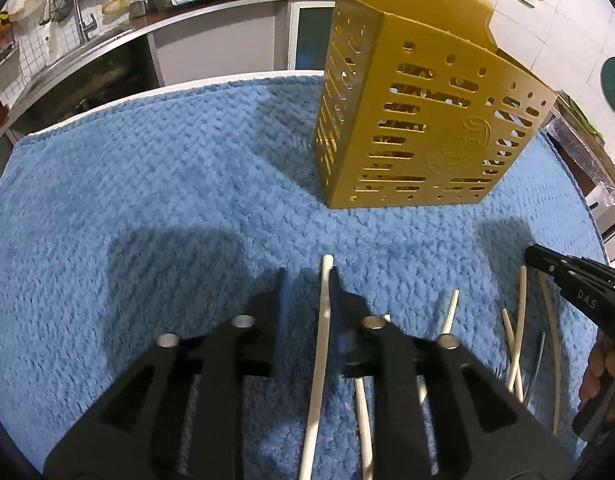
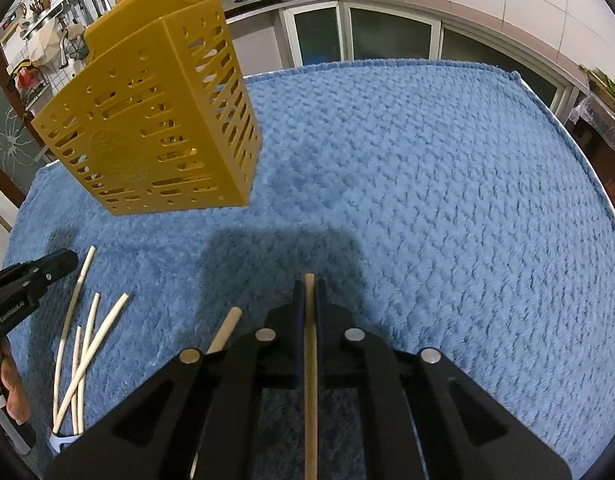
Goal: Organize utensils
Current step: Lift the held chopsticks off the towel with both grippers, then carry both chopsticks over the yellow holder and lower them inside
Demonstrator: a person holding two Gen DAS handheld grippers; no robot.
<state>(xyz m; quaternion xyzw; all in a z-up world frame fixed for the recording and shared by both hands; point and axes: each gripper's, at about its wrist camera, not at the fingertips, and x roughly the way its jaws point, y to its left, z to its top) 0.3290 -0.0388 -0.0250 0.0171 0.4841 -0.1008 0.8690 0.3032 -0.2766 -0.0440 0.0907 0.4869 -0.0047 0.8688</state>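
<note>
surface (image 2: 427,168): covered edge to edge by a thick blue pile towel; soft footing, so thin things sink a little into the nap and sit low for picking

holder (image 1: 419,120): gold slotted utensil caddy, upright on the towel at the far side, well apart from both grippers; looks like light rigid plastic; open top is the target; likely to tip or skid if nudged hard at the rim

right gripper (image 2: 309,286): jaws drawn together on a chopstick (image 2: 310,360) that runs lengthwise between the pads, tip poking just past them; hold looks firm but narrow, along the stick and not across it

left gripper (image 1: 307,280): jaws a little apart; a pale chopstick (image 1: 321,344) lies in the gap against the right-hand pad; cannot say that it is clamped, seems loose

loose chopsticks (image 2: 83,360): several pale ones scattered and crossed on the towel between the two grippers; one more (image 2: 225,330) just beside the right gripper

handling: sticks judged light, stiff, smooth and round, so prone to roll or swivel in the pads; best taken across the shaft near mid-length, then upended tip-down over the holder; not fragile
</note>
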